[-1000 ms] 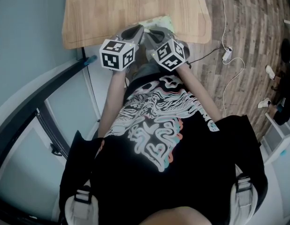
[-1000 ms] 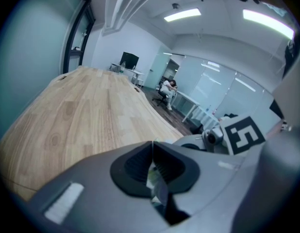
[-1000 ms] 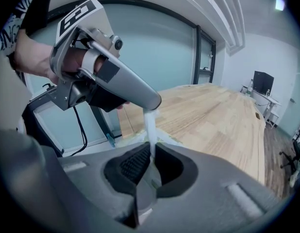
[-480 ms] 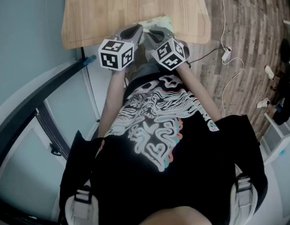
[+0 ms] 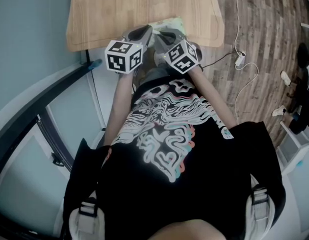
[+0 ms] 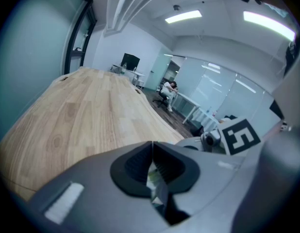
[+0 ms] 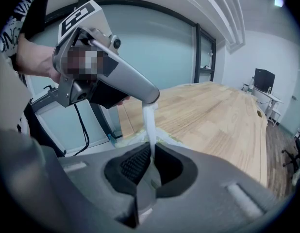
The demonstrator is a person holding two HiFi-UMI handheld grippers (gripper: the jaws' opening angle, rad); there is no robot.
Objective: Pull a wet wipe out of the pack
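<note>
Above table [image 7: 213, 115]: wet wipe [image 7: 150, 125] (taut) between left tool [image 7: 151, 99] and right tool [image 7: 152, 152].

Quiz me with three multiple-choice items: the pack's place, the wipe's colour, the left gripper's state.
1. Where is the pack?
A on the floor
B at the near edge of the table
C at the table's far end

2. What colour is the wet wipe?
A blue
B black
C white

3. How is the left gripper set?
A shut on the wet wipe
B wide open
C out of view

Answers:
1. B, the head view shows the pack at the near edge.
2. C, the right gripper view shows a white strip.
3. A, that strip hangs from its closed tip.
</note>
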